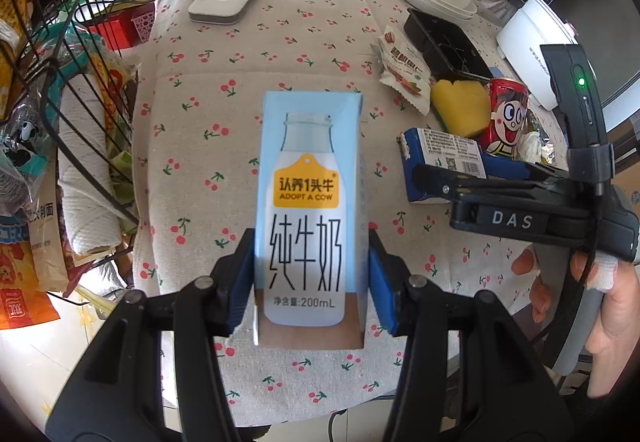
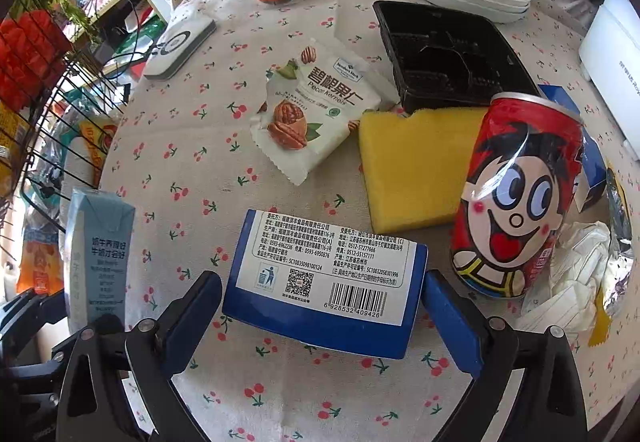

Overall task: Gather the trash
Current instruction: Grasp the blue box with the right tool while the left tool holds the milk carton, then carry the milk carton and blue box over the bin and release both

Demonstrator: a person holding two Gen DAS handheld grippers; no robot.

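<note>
Gripping milk carton [image 1: 310, 218] in left view, right view shows crumpled tissue [image 2: 568, 278]

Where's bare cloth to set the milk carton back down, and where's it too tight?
Free: the cloth between the white charger, the pecan packet and the blue box, plus the near strip at the table edge. Crowded: right side, where yellow sponge, red can, black tray and crumpled tissue sit close together.

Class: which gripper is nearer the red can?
Right. The right gripper straddles the blue box beside the red can; the left gripper holds the milk carton farther off.
</note>
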